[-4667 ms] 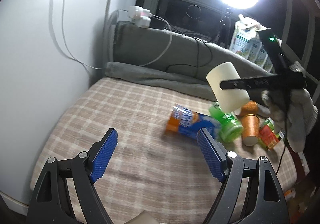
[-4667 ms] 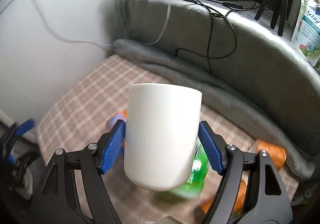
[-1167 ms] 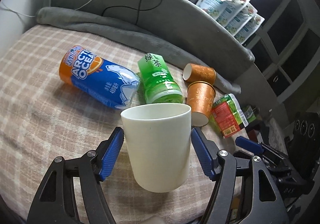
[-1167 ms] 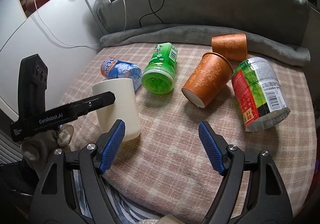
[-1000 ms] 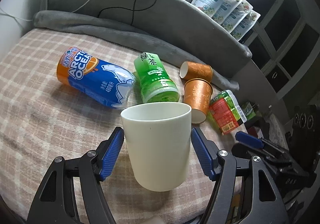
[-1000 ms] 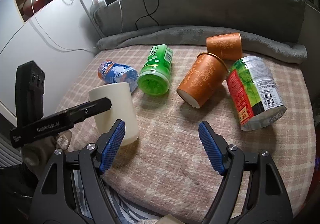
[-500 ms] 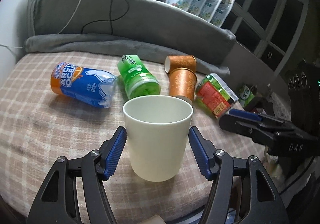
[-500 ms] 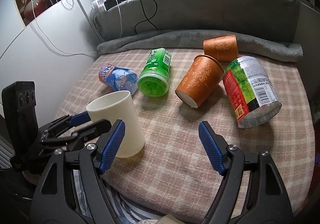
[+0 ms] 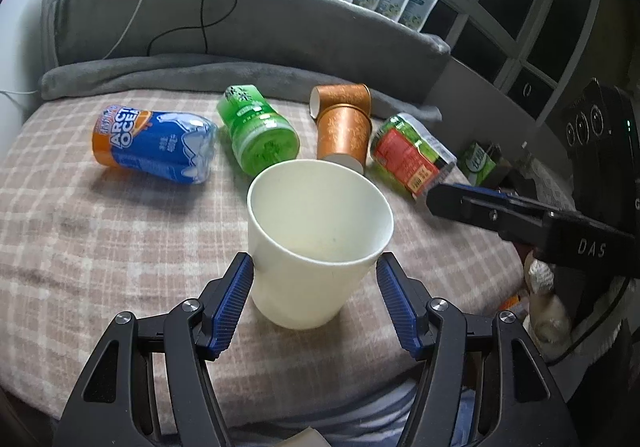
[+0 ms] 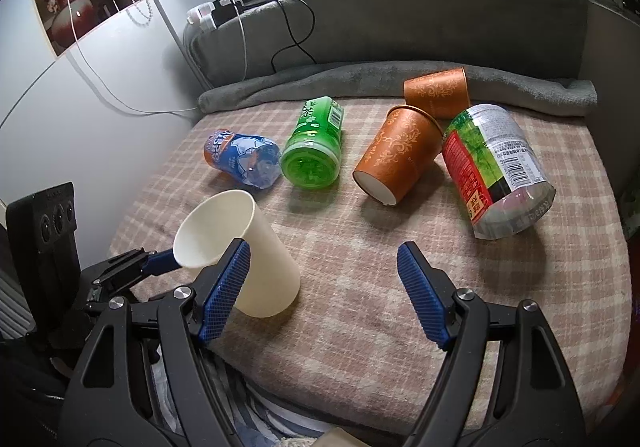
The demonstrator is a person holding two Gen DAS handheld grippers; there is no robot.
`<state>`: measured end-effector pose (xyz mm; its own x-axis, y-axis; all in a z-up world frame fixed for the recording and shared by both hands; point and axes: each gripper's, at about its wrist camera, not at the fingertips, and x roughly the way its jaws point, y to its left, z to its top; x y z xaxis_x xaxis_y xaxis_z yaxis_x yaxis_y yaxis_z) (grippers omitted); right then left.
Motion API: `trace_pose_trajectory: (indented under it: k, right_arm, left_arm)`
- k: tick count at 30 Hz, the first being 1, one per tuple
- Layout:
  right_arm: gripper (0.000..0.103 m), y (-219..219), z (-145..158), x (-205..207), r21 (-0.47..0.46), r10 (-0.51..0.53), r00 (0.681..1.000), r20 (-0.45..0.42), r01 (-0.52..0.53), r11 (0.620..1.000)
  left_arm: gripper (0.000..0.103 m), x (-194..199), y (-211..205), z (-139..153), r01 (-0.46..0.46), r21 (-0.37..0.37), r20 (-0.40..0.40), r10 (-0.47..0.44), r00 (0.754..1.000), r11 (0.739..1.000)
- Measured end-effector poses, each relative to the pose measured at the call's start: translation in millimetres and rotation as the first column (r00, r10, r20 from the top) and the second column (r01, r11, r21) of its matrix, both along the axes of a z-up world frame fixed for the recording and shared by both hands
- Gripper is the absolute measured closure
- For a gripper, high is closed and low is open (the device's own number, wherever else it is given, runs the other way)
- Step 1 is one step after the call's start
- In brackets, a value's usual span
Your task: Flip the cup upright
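A cream paper cup (image 9: 316, 247) stands mouth up on the checked blanket (image 9: 100, 247), leaning towards the left gripper. My left gripper (image 9: 314, 299) is open around it, with the blue pads close beside its walls. In the right wrist view the cup (image 10: 244, 255) leans left over the blanket's front left edge. My right gripper (image 10: 324, 289) is open and empty, just right of the cup. It also shows in the left wrist view (image 9: 520, 215) at the right.
Lying on the blanket behind the cup are a blue and orange bottle (image 9: 152, 143), a green bottle (image 9: 256, 127), two orange paper cups (image 9: 344, 123) and a red and green can (image 9: 412, 159). A grey cushion (image 9: 240, 27) with cables runs along the back.
The left gripper carried the cup down onto the blanket and its jaws have opened a little. The cup now leans towards the left gripper. The right gripper stays open.
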<state>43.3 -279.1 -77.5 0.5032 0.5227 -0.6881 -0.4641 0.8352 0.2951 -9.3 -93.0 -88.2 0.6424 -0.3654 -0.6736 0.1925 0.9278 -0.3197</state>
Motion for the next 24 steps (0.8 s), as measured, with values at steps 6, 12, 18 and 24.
trace_pose_trajectory:
  k: [6,12,18,24]
  right_arm:
    - [0.024,1.0,2.9,-11.8,0.009,-0.004,1.000,0.012,0.004,1.000]
    - [0.024,-1.5,6.5,-24.4,0.021,-0.018,1.000,0.025,0.017,1.000]
    - [0.024,-5.1,10.5,-37.7,0.022,-0.063,0.995,0.074,0.061,0.998]
    - [0.024,-3.3,16.5,-56.0,-0.004,-0.123,0.979,0.164,0.125,0.992]
  left_arm:
    - [0.039,-9.2,-3.0,1.0,0.031,0.000,-0.006,-0.031,1.000,1.000]
    - [0.035,-14.5,-2.8,1.5,0.040,-0.001,-0.009,-0.040,0.999,0.999]
    - [0.031,-26.1,2.1,7.7,0.038,0.018,0.023,-0.038,0.999,0.999]
    - [0.027,-40.8,13.0,20.0,0.000,0.065,0.090,-0.006,0.996,0.998]
